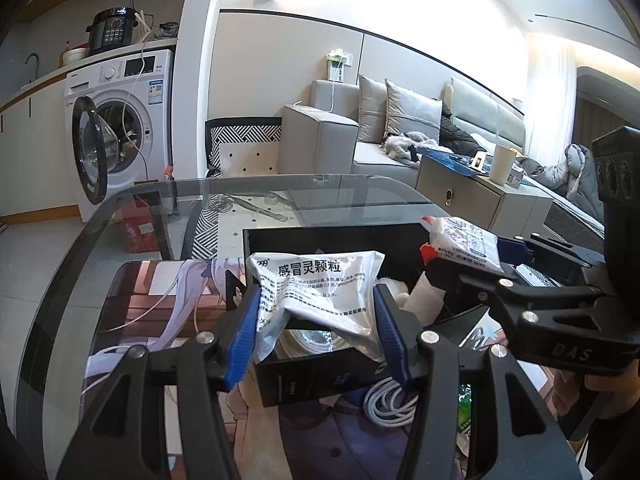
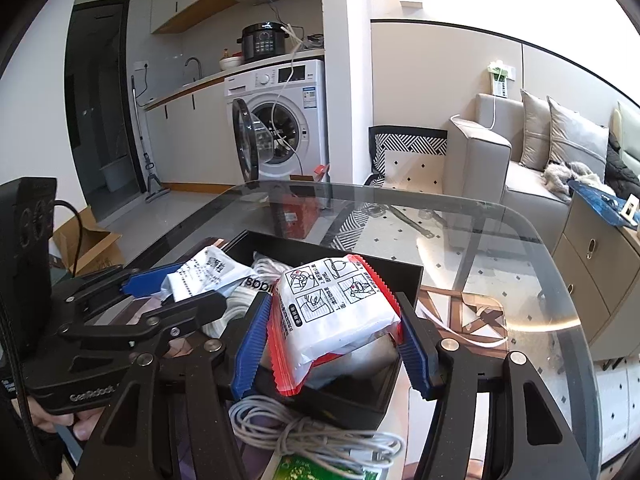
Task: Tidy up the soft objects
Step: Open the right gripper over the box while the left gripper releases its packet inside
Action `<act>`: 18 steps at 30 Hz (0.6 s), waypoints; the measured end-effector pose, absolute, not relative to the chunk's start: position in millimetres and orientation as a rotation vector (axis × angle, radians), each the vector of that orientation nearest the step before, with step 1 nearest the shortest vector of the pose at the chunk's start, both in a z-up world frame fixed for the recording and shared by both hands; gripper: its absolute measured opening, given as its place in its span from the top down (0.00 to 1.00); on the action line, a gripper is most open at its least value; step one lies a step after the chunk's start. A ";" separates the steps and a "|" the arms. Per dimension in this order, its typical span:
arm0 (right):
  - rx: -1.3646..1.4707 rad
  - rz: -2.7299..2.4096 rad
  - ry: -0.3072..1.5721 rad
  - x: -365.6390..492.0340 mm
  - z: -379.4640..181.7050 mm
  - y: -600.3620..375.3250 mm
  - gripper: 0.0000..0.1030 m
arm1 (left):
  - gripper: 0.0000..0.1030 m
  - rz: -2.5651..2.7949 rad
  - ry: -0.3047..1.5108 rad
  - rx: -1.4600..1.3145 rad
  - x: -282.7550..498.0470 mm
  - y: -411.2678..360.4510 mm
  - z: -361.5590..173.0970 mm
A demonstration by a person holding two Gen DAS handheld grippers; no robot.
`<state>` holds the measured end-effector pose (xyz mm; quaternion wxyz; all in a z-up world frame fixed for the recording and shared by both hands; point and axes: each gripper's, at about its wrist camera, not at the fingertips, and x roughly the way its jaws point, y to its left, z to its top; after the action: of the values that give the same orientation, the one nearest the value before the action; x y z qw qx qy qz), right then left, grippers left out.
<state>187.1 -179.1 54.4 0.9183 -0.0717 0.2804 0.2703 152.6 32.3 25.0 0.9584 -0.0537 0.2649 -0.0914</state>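
Medicine sachet (image 1: 316, 292) clamped in left gripper (image 1: 316, 332), red-edged packet (image 2: 336, 316) in right gripper (image 2: 332, 344), both mid-frame over black box (image 2: 400, 276); next, lower and release.

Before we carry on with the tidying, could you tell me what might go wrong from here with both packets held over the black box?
1. The left gripper pinches the crumpled silver sachet only by its lower part, so it may slip out.
2. The right gripper holds the red-edged packet close beside the left one; the two tools could bump over the black box.
3. The loose white cable lies just under the fingers and could snag.
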 end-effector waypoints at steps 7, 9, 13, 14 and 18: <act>-0.177 0.549 0.595 192.6 46.7 -173.5 0.34 | 0.46 -0.178 0.538 -0.107 157.6 33.8 23.9; -0.185 0.539 0.583 190.9 47.4 -176.6 0.26 | 0.45 -0.181 0.540 -0.103 158.1 33.3 24.1; -0.177 0.534 0.572 187.3 50.0 -184.2 0.22 | 0.41 -0.181 0.543 -0.094 157.7 32.6 23.7; -0.183 0.532 0.569 186.5 51.0 -185.3 0.22 | 0.40 -0.182 0.545 -0.091 157.9 32.0 23.7; -0.180 0.532 0.559 181.5 55.9 -192.4 0.17 | 0.30 -0.189 0.561 -0.073 156.6 29.1 24.2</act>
<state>181.5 -192.4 55.9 0.9225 -0.0875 0.2724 0.2593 156.6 29.1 24.2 0.9558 -0.0357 0.2765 -0.0932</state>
